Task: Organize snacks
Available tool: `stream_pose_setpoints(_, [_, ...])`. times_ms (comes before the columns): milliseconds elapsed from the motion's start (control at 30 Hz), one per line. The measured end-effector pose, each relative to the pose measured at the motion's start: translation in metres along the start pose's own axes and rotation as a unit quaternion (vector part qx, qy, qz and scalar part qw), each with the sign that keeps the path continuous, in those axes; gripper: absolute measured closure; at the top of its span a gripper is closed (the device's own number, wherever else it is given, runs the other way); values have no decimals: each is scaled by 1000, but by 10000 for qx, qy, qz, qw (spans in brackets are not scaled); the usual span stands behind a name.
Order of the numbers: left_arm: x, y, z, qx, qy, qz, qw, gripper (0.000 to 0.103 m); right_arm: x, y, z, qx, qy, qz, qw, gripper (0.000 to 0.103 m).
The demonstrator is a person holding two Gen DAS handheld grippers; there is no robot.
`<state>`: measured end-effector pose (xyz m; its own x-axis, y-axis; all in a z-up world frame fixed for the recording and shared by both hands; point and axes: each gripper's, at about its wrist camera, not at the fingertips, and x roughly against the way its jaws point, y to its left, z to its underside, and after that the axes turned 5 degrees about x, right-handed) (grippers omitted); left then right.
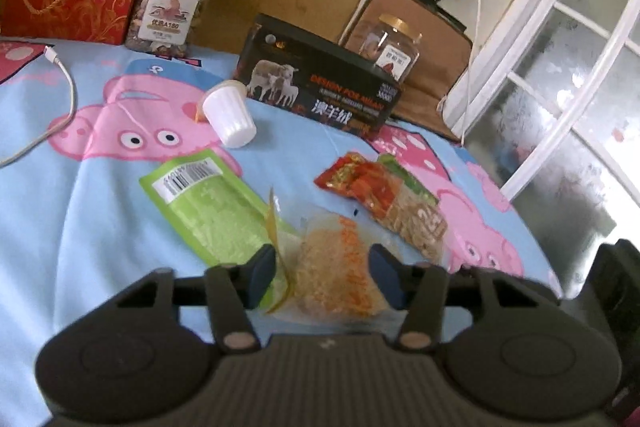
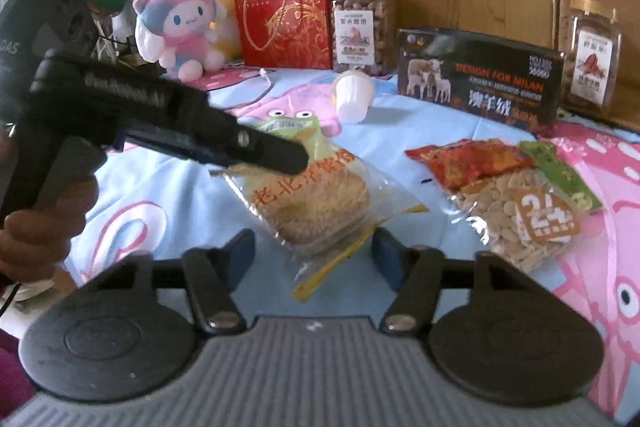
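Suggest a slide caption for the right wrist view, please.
Open right claw approaching clear noodle bag on cartoon bedsheet.

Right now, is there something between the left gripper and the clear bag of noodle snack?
Nothing visible stands in the way. The left gripper is open, and the clear noodle bag lies directly between its fingers on the blue cloth. The green packet lies beside it to the left, partly under the bag's edge.

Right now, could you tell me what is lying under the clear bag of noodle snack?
A green packet lies partly under the clear noodle bag, on the cartoon sheet. Whatever else the bag covers is hidden.
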<state>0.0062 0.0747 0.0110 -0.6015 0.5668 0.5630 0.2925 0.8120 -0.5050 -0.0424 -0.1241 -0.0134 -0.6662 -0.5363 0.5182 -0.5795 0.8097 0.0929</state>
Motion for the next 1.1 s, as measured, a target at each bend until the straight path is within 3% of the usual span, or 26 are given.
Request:
stream_pose_setpoints(167, [7,-9,2,-179,-157,28,9997,61,4,-2,1,115,-156,15,9998,53])
stream_pose_setpoints(333, [14,-16,-3,-219,-372,137,9990,61,14,-2,-3,208,-470,108,9986,53])
stream_pose_setpoints(467, [2,-26,-17,-400,-280,46,9988,61,13,-9,-8,245,-508,210,9982,53])
stream_pose_setpoints(633, [-15,-56,-59,-872,-503,100,9949,61,17,-34,-33,338,-848,581,9941,53])
stream_pose_setpoints(767, [-52,-78,-105,-1099,-616,133,9919,61,7,-73,-60,268,-1046,881,9902,53])
stream_pose_setpoints(967, [-119,-85,-170,-959,-684,80,9930,59,-29,-140,-100,95,-1017,1117,9885,53])
stream_pose_setpoints(1100, [-158,-76,-194,-752,-627,0,9952,60,-55,-171,-115,48,-915,1237,9881,53])
